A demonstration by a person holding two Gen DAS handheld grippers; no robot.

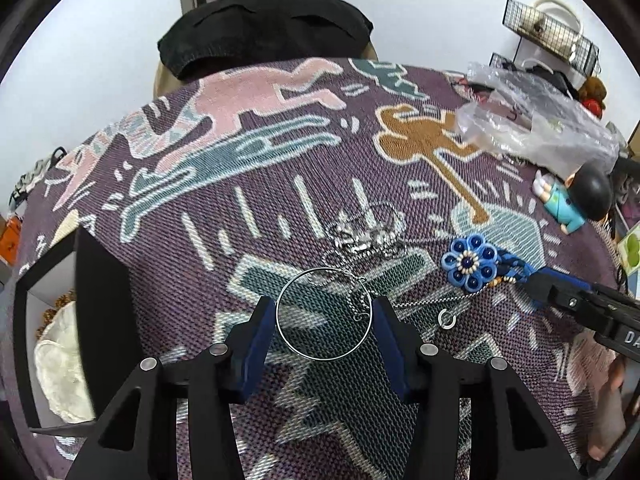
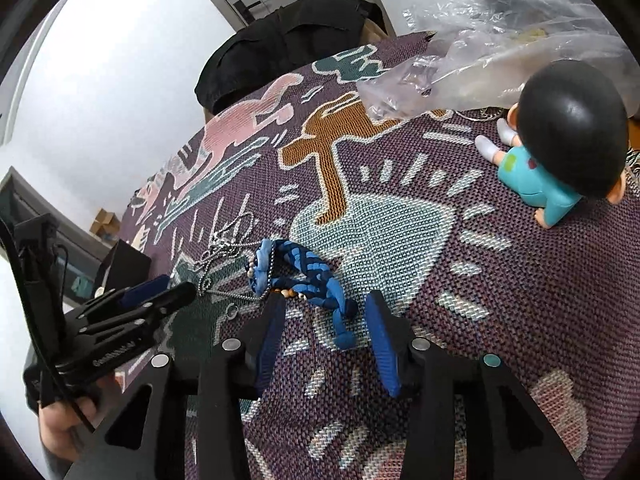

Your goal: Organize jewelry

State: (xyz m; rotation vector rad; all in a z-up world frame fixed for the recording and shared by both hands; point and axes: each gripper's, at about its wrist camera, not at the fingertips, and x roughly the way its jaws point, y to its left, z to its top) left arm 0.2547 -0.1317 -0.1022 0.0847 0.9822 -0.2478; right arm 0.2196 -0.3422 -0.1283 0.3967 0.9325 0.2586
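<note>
A thin silver hoop (image 1: 324,314) lies on the patterned cloth between the open blue fingers of my left gripper (image 1: 323,312). Silver chains and a metal pendant (image 1: 362,238) lie just beyond it, with a small ring (image 1: 446,318) to the right. A blue braided cord with a beaded flower (image 1: 470,262) lies at the right; in the right wrist view the cord (image 2: 316,284) sits ahead of my open right gripper (image 2: 326,308), its tail between the fingers. The left gripper also shows in the right wrist view (image 2: 160,300).
A black open box (image 1: 52,320) with a cream pouch stands at the left edge. A boy figurine (image 2: 560,152) and a clear plastic bag (image 2: 500,32) lie at the right. A black garment (image 1: 260,28) hangs on a chair beyond the table. A wire rack (image 1: 548,32) stands far right.
</note>
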